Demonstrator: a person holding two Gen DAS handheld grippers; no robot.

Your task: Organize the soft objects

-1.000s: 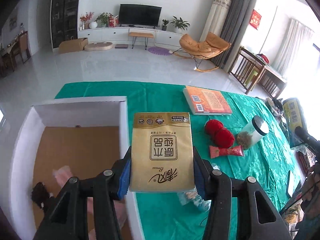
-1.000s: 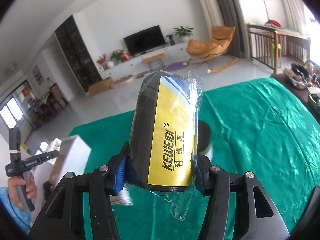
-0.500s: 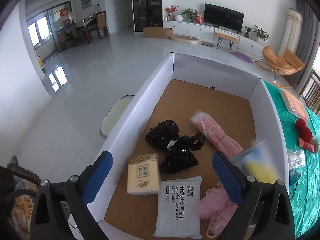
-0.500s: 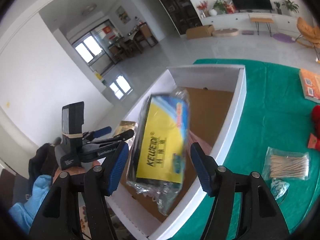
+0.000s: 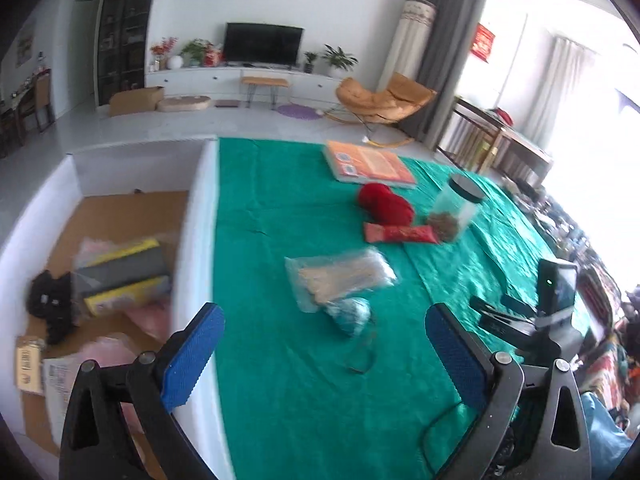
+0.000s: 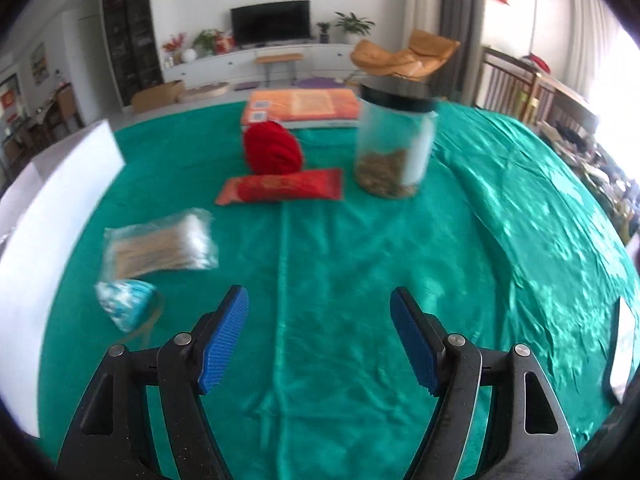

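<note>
My left gripper stands wide open and empty over the green cloth, beside the white box. In the box lie the yellow-and-grey package, a tan tissue pack, a black soft thing and pink items. My right gripper hangs low over the cloth, its jaws opening with nothing between them. Ahead of it lie a bag of cotton swabs, a teal wrapped mask, a red yarn ball and a red packet.
A lidded clear jar with brown contents and an orange book sit at the far side of the cloth. The white box wall rises at the left. A living room lies beyond the table.
The left gripper let go of the tan tissue pack and the right let go of the yellow-and-grey package; both packs now lie in the box. Both grippers swung back over the cloth.
</note>
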